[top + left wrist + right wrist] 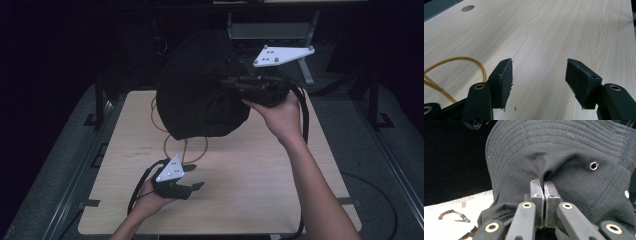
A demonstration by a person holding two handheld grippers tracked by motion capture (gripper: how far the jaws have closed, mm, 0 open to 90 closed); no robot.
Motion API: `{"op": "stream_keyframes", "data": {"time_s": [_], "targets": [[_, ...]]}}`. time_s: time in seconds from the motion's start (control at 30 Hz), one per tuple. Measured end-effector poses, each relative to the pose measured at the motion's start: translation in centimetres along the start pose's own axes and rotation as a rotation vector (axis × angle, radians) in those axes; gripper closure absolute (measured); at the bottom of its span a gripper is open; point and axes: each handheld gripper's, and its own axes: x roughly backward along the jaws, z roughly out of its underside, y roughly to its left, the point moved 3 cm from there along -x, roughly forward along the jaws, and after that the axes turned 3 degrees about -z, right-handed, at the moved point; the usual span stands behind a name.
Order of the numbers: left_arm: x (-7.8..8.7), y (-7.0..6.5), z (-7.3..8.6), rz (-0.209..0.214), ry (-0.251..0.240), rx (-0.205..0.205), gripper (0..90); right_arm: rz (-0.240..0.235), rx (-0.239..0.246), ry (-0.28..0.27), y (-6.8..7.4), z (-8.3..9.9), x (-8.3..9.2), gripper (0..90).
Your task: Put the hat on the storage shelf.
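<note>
A black bucket hat (pixel 200 87) with a stitched brim hangs in the air above the far half of the wooden table (pixel 260 185). My right gripper (pixel 239 86) is shut on a pinch of its crown fabric and holds it up. In the right gripper view the two pads meet on a fold of the black hat (pixel 564 152) at my right gripper (pixel 543 185), close to a metal eyelet (pixel 594 166). My left gripper (pixel 196 178) rests low near the table's front left, open, with nothing between its fingers. The left gripper view has my left gripper (pixel 539 71) spread over bare wood.
A yellow cable (pixel 172 145) loops on the table under the hat, and the yellow cable (pixel 461 60) curves past the left fingers. A round hole (pixel 467 8) sits in the tabletop. A metal stand (pixel 272 30) rises behind the table; dark rails flank both sides.
</note>
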Motion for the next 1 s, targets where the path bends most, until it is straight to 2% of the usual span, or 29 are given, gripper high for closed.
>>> {"op": "stream_keyframes", "data": {"time_s": [0.3, 0.6, 1.0], "targets": [[-0.1, -0.1, 0.0, 0.003, -0.003, -0.005, 38.1, -0.034, 0.023, 0.019, 0.0, -2.1, -2.6, 87.8], [-0.3, -0.1, 0.0, 0.013, -0.01, -0.016, 38.1, -0.047, 0.033, 0.032, -0.2, -3.7, -4.8, 87.9], [-0.4, -0.4, -0.1, 0.022, -0.002, -0.035, 38.2, -0.054, 0.027, 0.052, -0.9, -4.6, -7.4, 87.9]]}}
